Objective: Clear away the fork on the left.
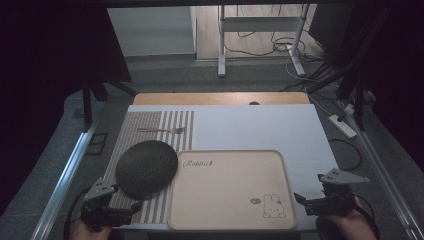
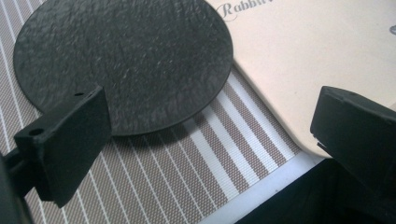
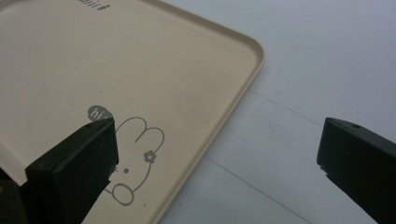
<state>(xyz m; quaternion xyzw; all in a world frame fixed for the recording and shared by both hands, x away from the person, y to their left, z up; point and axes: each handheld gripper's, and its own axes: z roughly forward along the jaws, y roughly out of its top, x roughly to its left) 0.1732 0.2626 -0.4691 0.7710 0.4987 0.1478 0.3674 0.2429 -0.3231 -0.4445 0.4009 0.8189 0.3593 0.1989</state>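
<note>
With both sets of fingers spread and empty, slide the left gripper forward so its fingers straddle the dark round plate edge lying just ahead, then close squarely.

A: Setting?
B: Lab recording bay. Black curtains flank the tabletop, loose cables on the floor, power strip (white), metal stand legs behind.
</note>
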